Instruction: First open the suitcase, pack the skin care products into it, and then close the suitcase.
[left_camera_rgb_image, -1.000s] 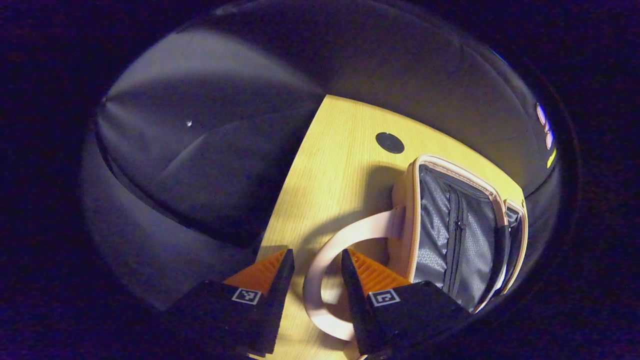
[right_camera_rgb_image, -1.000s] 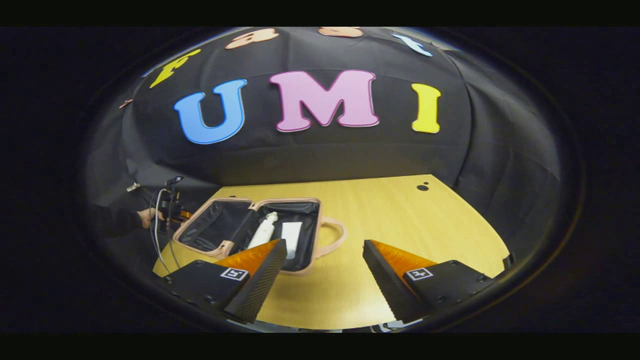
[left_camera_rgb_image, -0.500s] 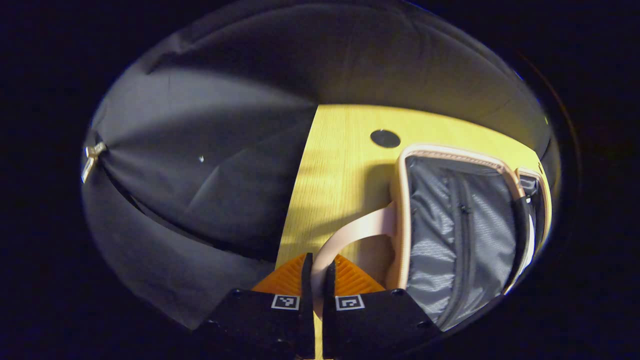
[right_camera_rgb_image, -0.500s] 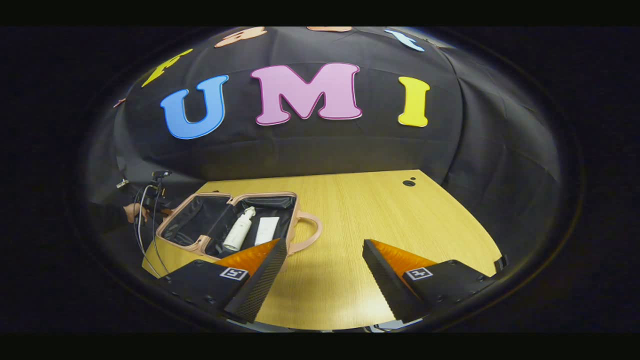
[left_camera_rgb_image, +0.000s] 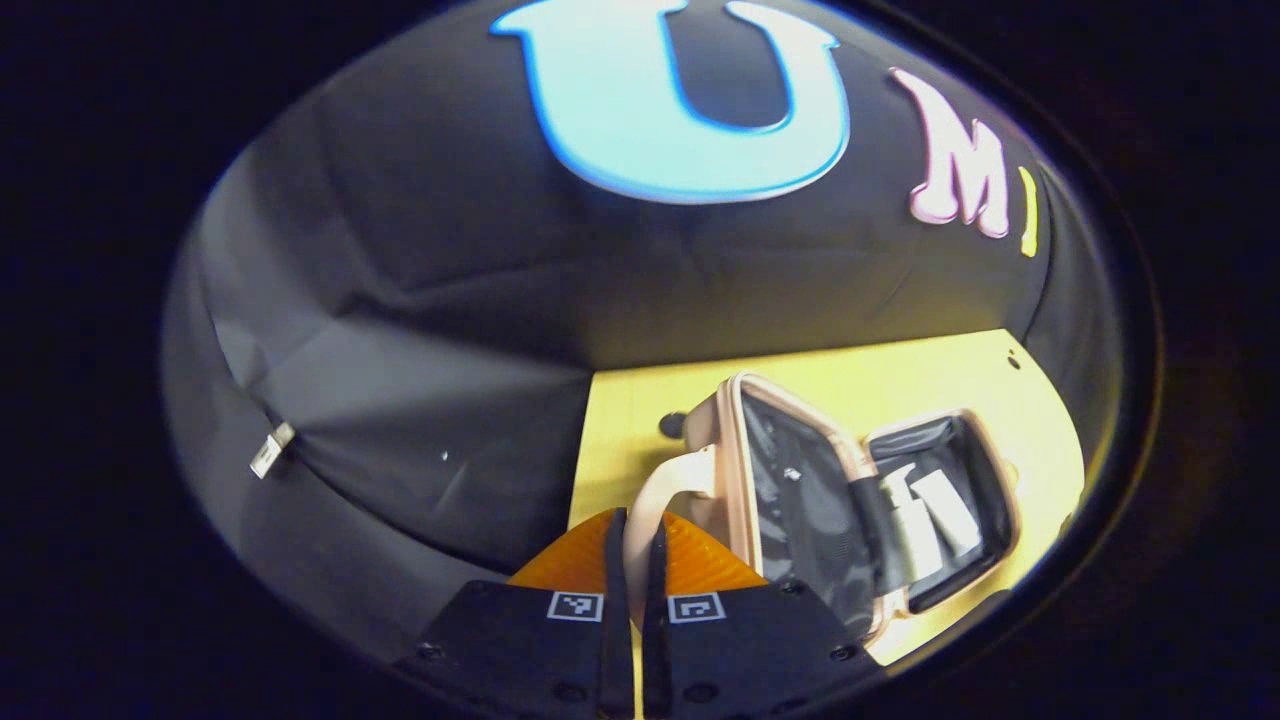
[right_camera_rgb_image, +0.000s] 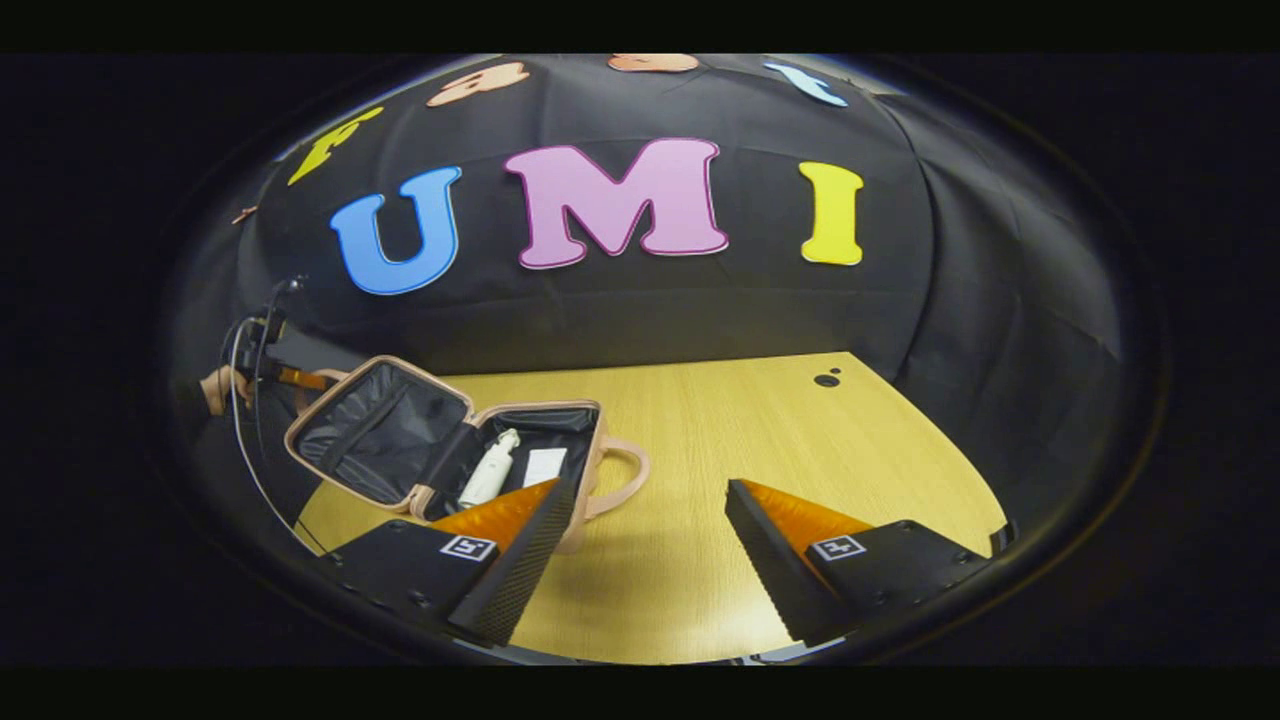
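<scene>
With its fingers pinched on the pink handle (left_camera_rgb_image: 672, 490) of the lid half, the left gripper (left_camera_rgb_image: 633, 560) holds that half of the suitcase (right_camera_rgb_image: 440, 450) tilted up off the wooden surface (right_camera_rgb_image: 700, 480), partway toward closing. Seen from the right gripper view, the suitcase sits at the left of the surface, its base half lying flat with a white bottle (right_camera_rgb_image: 490, 470) and a flat white pack (right_camera_rgb_image: 543, 466) inside; packing looks complete, so the step in hand is judged to be closing. The right gripper (right_camera_rgb_image: 650, 555) hovers over the near middle of the surface, fingers spread wide and holding nothing.

To close well, the lid should swing in an arc about the hinge between the two halves, not be dragged sideways, or the base may slide. The grip on the handle needs to stay firm, since a thin strap can slip. The free gripper could steady the base's near edge while the rims meet squarely.
</scene>
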